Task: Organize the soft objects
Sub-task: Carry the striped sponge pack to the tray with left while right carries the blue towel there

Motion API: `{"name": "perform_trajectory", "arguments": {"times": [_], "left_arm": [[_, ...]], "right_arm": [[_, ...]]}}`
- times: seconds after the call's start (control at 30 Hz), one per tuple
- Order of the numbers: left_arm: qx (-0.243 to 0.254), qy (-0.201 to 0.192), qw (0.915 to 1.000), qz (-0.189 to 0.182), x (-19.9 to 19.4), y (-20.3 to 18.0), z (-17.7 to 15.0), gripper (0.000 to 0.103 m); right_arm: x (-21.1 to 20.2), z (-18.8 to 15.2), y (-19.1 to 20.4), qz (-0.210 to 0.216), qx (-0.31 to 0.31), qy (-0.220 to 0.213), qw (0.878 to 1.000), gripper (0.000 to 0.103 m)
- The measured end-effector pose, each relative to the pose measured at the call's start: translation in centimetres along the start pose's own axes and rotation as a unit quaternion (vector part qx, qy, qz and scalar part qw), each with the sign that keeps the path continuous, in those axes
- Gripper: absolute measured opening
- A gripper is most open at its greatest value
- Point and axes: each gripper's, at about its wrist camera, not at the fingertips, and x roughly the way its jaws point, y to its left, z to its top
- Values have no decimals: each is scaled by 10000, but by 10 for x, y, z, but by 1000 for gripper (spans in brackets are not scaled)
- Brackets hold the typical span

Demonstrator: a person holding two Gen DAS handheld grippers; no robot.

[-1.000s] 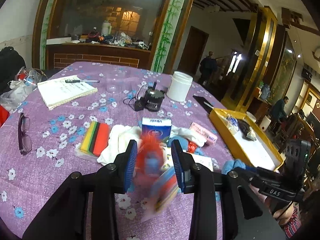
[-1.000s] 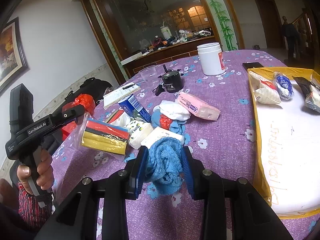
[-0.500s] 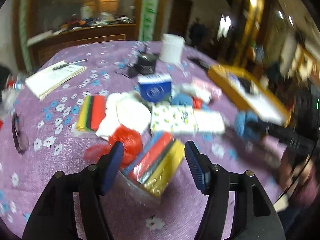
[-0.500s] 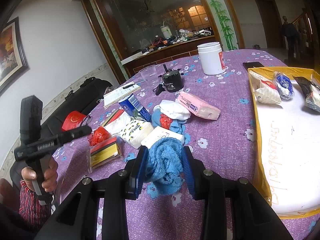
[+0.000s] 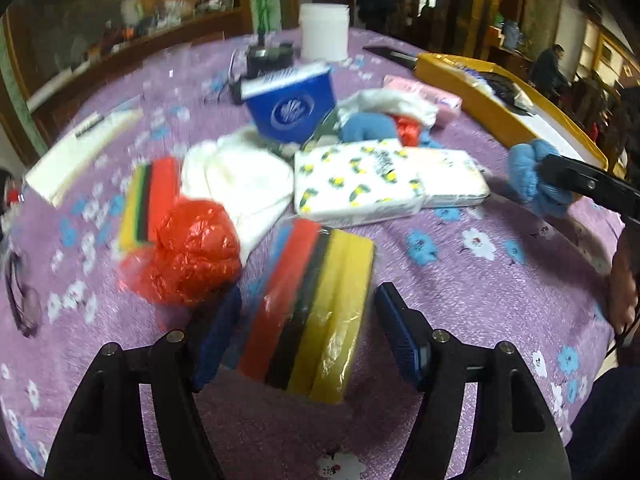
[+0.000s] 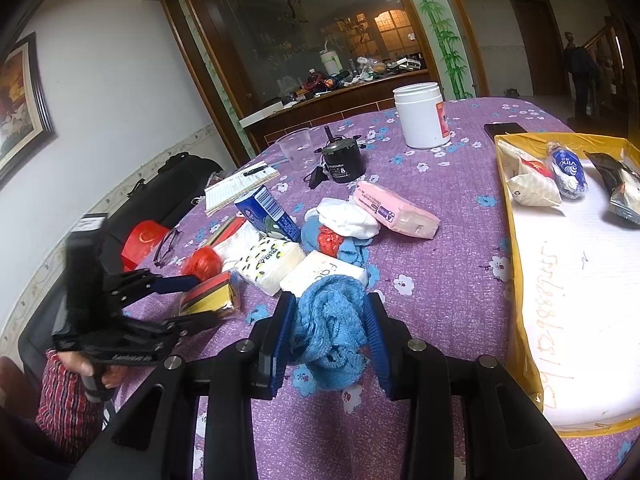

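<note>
The left tool [image 5: 308, 316] gapes around the plastic-wrapped striped sponge pack [image 5: 312, 312]; the right tool [image 6: 326, 330] clamps the blue knitted cloth [image 6: 330, 328].

This looks like the dining room of a home. A round table [image 6: 440, 280] under a purple flowered tablecloth fills the middle of the right wrist view. At upper centre stands a wood-framed glass partition [image 6: 312, 32] with painted bamboo, its wooden counter [image 6: 332, 96] cluttered. A framed painting [image 6: 20, 100] hangs at the left edge, a wooden door [image 6: 536, 40] upper right.
</note>
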Motion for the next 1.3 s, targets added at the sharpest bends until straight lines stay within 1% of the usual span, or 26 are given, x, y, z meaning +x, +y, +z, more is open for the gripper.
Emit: {"name": "perform_trajectory", "arguments": {"times": [0.07, 0.1, 0.13, 0.17, 0.27, 0.4, 0.6, 0.73, 0.83, 1.0, 1.1, 1.2, 1.3], "left_arm": [[88, 12, 9999, 71, -2, -4, -3, 69], [93, 11, 9999, 74, -4, -6, -5, 67], [39, 25, 10000, 19, -5, -7, -6, 58], [-12, 23, 10000, -50, -6, -8, -8, 45], [-122, -24, 9999, 17, -9, -11, -8, 44], [-242, -160, 9996, 5, -14, -16, -4, 44], [-469, -783, 9950, -399, -35, -33, 11, 44], [-376, -1054, 9920, -582, -41, -54, 19, 44], [-365, -1132, 9900, -760, -44, -67, 26, 44], [-173, -1123, 9903, -797, -48, -84, 32, 44], [-105, -1102, 9900, -879, -49, -92, 38, 44], [0, -1123, 9894, -923, -51, -103, 45, 44], [119, -1139, 9887, -964, -52, -116, 51, 44]], "right_arm": [[0, 0, 0, -1, 4, 1, 10000, 38], [0, 0, 0, -1, 11, -1, 10000, 38], [0, 0, 0, 8, 15, 4, 10000, 38], [0, 0, 0, 16, 20, 12, 10000, 38], [0, 0, -1, 21, 19, 12, 10000, 38], [0, 0, 0, 5, 24, 3, 10000, 38], [1, 0, -1, 13, 36, -17, 10000, 38], [0, 0, -1, 29, 43, -41, 10000, 38], [-2, 0, -2, 30, 88, -97, 9999, 37], [-6, 0, -9, 12, 270, -185, 9995, 37], [-11, 1, -14, 49, 393, -245, 9989, 37], [-16, 2, -25, -93, 553, -276, 9980, 37], [-27, 5, -41, -74, 817, -395, 9958, 37]]}}
